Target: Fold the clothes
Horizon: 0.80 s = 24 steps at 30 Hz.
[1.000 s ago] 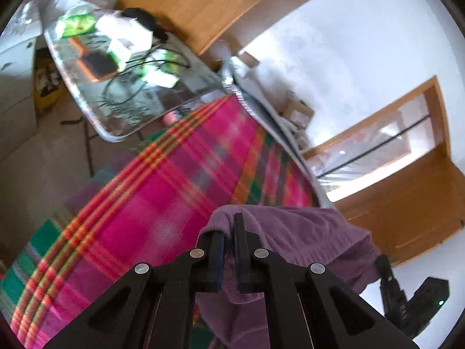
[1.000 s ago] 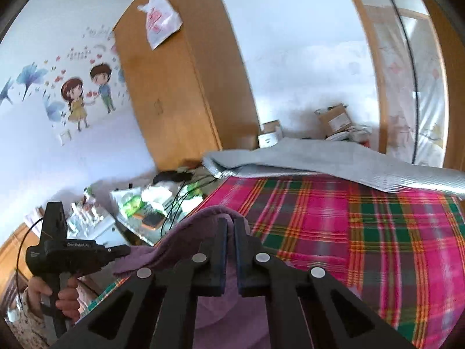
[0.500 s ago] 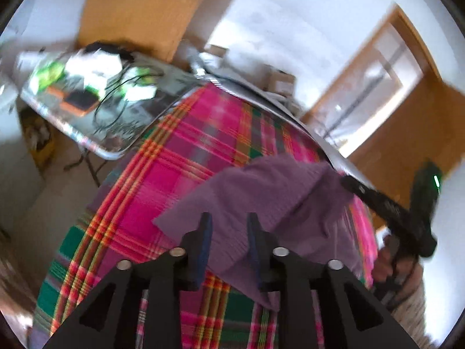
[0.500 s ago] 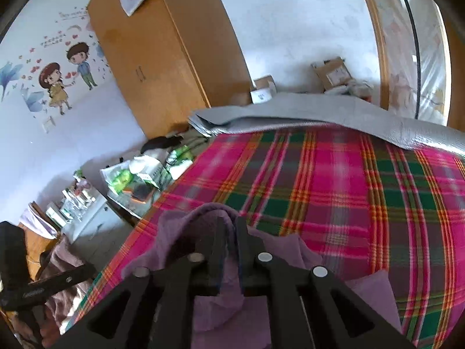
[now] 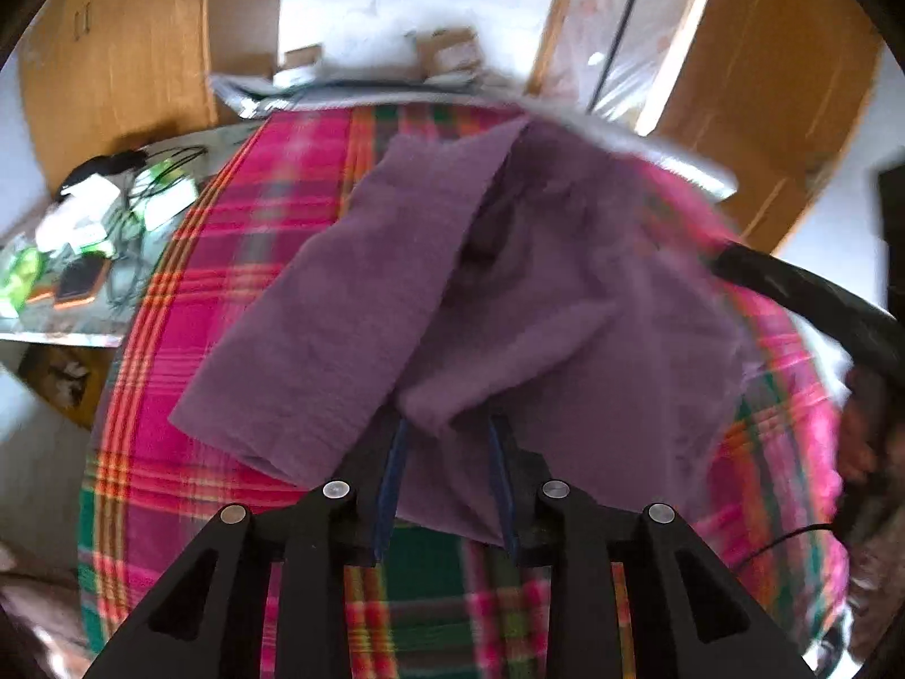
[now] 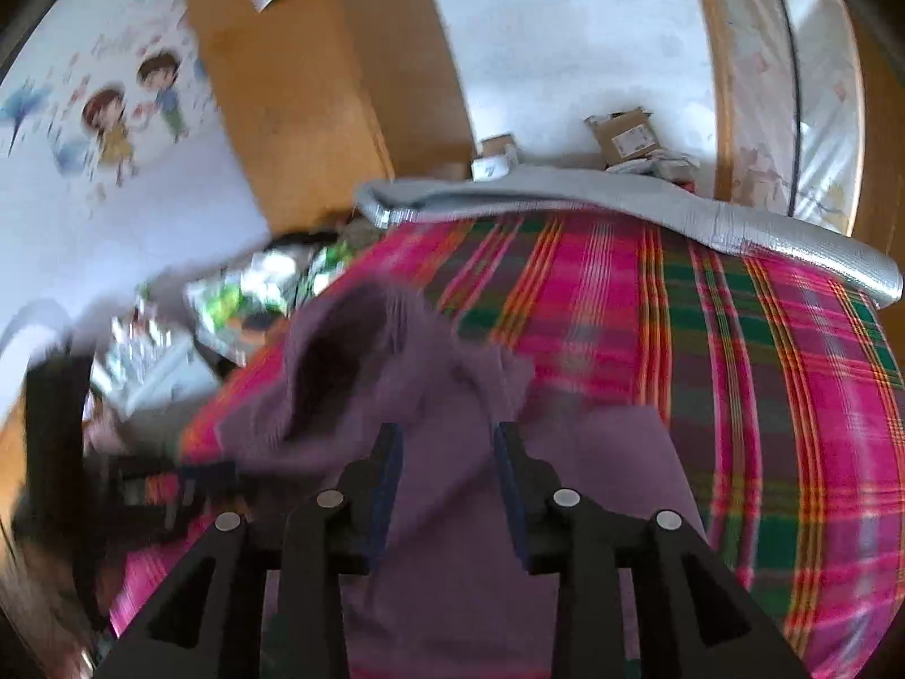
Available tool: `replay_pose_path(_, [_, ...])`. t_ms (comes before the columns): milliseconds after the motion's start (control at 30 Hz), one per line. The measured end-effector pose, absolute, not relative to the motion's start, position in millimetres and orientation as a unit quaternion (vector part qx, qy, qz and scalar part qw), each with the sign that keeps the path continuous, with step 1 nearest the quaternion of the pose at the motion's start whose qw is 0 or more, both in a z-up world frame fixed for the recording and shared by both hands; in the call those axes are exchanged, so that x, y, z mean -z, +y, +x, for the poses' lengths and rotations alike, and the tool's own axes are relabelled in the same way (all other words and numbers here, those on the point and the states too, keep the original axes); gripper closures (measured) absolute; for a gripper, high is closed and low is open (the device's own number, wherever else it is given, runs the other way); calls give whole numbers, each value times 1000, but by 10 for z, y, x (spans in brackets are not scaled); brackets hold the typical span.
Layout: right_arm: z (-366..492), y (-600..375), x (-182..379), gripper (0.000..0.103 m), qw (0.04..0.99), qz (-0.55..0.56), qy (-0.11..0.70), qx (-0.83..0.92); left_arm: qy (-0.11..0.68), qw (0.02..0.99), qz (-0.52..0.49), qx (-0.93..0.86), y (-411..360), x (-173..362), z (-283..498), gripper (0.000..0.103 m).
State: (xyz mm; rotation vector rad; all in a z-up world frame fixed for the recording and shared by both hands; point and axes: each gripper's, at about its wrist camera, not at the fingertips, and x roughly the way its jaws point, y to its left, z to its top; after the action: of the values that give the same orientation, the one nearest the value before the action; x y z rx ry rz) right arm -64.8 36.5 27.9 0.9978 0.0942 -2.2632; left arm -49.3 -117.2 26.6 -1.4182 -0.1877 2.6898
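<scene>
cloth [image 5: 509,283]: purple garment, lying crumpled on the plaid bed cover [image 5: 226,260], partly doubled over itself; a fold ridge runs up the middle in left wrist view. In right wrist view cloth [image 6: 452,452] bunches up w/ a dark hollow on its left part.
cloth pos: near the bed's front edge, closer to the side w/ the table; far half of the bed bare plaid.
L gripper [image 5: 447,441]: jaws parted, have just been opening. A cloth corner hangs betw the fingers, pads not pressing on it, so released.
R gripper [image 6: 447,441]: jaws parted, have just been opening, wider in last half sec. Cloth sits betw and under the fingers, no pinch visible.
R gripper in L view: dark blurred shape [image 5: 803,294] at right edge of cloth, detail unclear.
L gripper in R view: black blurred shape [image 6: 56,441] at left of bed, hand below it too smeared to read.
bed far edge: grey quilt [image 6: 622,198] rolled along it.
table [image 5: 68,328]: beside bed's left edge, cluttered w/ cables, packets.
bg: wood wardrobe [image 6: 317,85], wall sticker of two cartoon kids [image 6: 136,102].
blur: both views motion-smeared.
</scene>
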Motion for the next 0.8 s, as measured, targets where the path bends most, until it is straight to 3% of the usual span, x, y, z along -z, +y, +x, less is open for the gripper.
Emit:
replay_pose_path(133, [-392,332,-42,69,336,398,92,849,-82,54,-488,-867,-1198,-165,-627,73])
replay_pose_path(500, [-191,114,202,69,386,414,123,816,-94,57,-499,-860,-1108,-114,-838,73])
replay_pose_path(667, [-277,51,258,69,385,424,132,809,-103,55,-497,-860,-1120,-115,-857,93])
replay_pose_path(800, [-324,-11,317,69,380,431,143,806,-135,55,-494,-857,-1205,-112,-899,97])
